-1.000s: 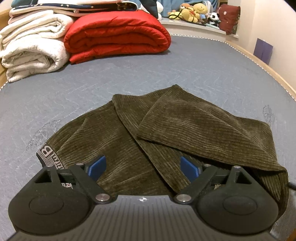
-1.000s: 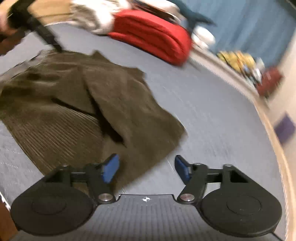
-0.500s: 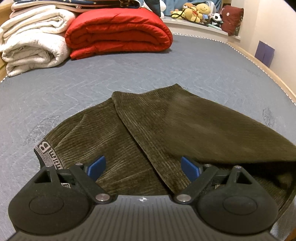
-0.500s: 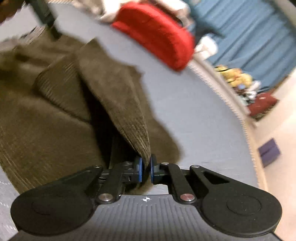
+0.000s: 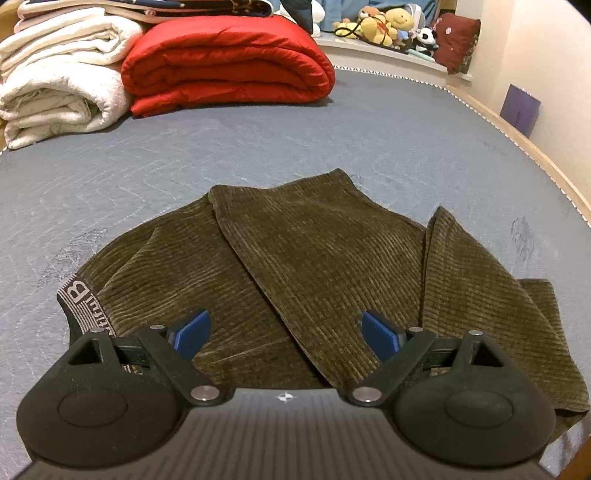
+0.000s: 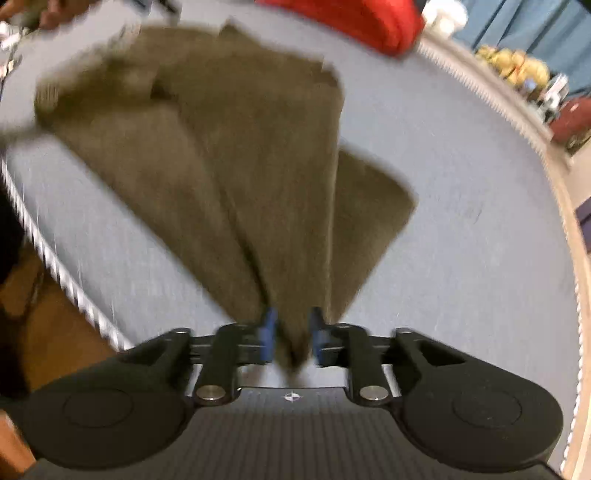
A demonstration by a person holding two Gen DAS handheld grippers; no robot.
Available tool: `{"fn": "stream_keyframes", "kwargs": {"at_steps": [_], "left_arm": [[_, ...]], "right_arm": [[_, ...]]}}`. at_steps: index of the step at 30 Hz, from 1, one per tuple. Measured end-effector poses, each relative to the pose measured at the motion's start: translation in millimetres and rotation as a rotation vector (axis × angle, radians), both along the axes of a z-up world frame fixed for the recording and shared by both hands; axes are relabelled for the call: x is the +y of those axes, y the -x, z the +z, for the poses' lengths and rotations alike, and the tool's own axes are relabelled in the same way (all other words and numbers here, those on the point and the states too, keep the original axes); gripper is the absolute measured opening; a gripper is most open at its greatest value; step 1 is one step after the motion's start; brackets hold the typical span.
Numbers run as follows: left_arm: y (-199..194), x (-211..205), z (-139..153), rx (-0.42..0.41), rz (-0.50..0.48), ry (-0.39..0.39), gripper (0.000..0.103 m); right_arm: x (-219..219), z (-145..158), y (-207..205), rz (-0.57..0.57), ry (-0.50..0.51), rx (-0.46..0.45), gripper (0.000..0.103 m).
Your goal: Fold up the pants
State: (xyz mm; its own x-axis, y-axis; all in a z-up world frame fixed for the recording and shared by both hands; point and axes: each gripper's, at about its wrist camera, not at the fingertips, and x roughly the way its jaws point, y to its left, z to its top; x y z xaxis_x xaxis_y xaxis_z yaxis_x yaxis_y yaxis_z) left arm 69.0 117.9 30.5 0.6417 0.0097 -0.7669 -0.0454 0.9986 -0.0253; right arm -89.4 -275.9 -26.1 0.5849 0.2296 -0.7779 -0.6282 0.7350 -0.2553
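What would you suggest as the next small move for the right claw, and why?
Probably let the right claw finish opening and draw back off the pants: its jaws are opening with a bunched fold of cloth between them, and the pulled-out leg lies on the mattress.

A bedroom in a home, this one. A wide bed (image 5: 295, 140) with a grey quilted cover and a wooden rim fills the view. At the bed's far end sit a folded red quilt (image 5: 229, 62) and, beside it, rolled white blankets (image 5: 62, 85). Beyond the quilt, stuffed toys (image 5: 384, 27) line a ledge, with blue curtains (image 6: 517, 22) behind.
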Motion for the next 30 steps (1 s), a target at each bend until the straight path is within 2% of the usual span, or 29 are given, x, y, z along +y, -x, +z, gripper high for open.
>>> {"fn": "stream_keyframes", "kwargs": {"at_steps": [1,4,8,12,14,16,17,19,22,23,25,26,28,30], "left_arm": [[0,-1,-1,0.003,-0.001,-0.006,0.092],[0,2,-6,0.011,0.007,-0.018,0.092],[-1,8,-10,0.022,0.026,-0.029,0.092],[-2,15,-16,0.033,0.04,-0.042,0.092],[-2,19,-17,0.04,0.049,-0.044,0.092],[-4,24,-18,0.043,0.063,-0.04,0.092],[-5,26,-18,0.044,0.069,-0.038,0.092],[-6,29,-16,0.043,0.075,-0.033,0.092],[-9,30,-15,0.041,0.078,-0.025,0.092],[-9,29,-15,0.041,0.077,-0.024,0.092],[-11,27,-14,0.04,0.076,-0.018,0.092],[-12,25,-13,0.039,0.073,-0.014,0.092],[-12,22,-12,0.037,0.066,-0.008,0.092],[-13,18,-12,0.033,0.058,-0.007,0.092]], "right_arm": [[6,8,-4,-0.006,-0.021,-0.041,0.049],[32,19,-23,-0.004,-0.076,-0.131,0.052],[93,2,-37,0.104,-0.106,-0.192,0.053],[160,-30,-51,0.236,-0.033,-0.206,0.053],[184,-41,-57,0.265,0.005,-0.212,0.053],[198,-55,-68,0.265,0.015,-0.178,0.053],[206,-64,-73,0.276,0.059,-0.154,0.053],[216,-75,-79,0.312,0.118,-0.162,0.053],[216,-74,-87,0.304,0.096,-0.159,0.052],[214,-72,-91,0.291,0.084,-0.149,0.049],[212,-73,-98,0.28,0.062,-0.13,0.019],[205,-67,-98,0.274,0.04,-0.135,0.011],[192,-51,-100,0.228,-0.005,-0.173,0.008],[160,-20,-104,0.139,-0.116,-0.213,0.008]]}}
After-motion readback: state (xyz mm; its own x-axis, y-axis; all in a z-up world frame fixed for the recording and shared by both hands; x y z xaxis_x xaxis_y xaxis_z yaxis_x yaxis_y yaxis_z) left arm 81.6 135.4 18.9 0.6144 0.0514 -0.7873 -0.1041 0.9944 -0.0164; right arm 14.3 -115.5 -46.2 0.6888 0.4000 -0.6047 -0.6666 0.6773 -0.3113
